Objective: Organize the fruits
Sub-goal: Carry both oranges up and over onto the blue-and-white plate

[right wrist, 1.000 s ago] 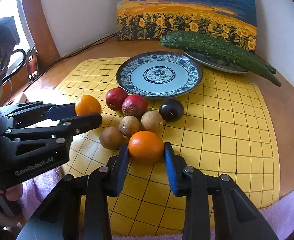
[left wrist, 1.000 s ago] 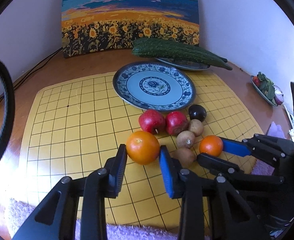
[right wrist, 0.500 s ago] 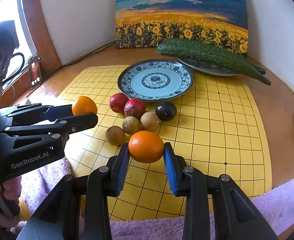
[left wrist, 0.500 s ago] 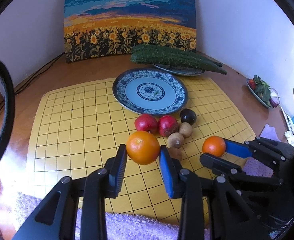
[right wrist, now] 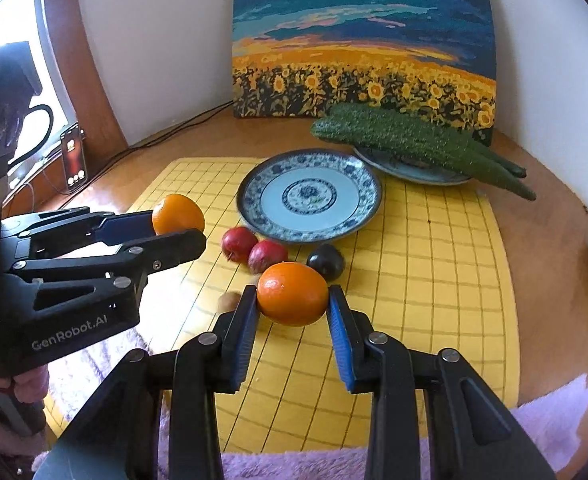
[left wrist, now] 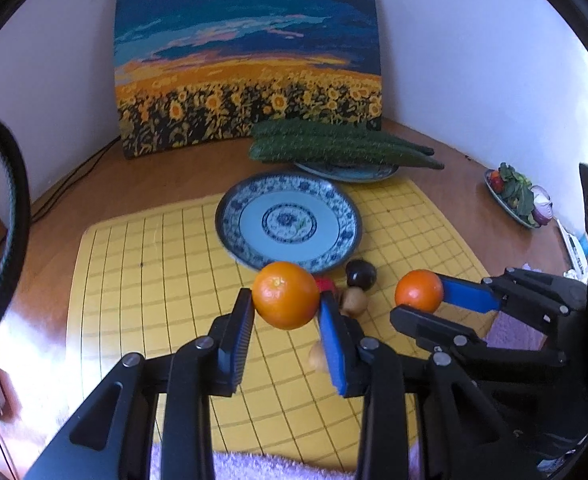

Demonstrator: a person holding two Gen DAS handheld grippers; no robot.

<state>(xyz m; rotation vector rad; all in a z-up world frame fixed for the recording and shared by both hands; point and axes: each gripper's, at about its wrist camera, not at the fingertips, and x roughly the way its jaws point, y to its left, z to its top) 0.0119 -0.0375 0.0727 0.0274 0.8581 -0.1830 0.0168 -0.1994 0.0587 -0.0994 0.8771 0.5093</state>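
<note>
Holding oranges, both claws face bare plate.

The only words I can read are "GenRobot.AI", printed in pale letters along the black side of my left claw body, seen from my right wrist view. The phone propped by the window shows a lit screen with icons, too small for me to make out. Nothing else carries readable writing.
</note>
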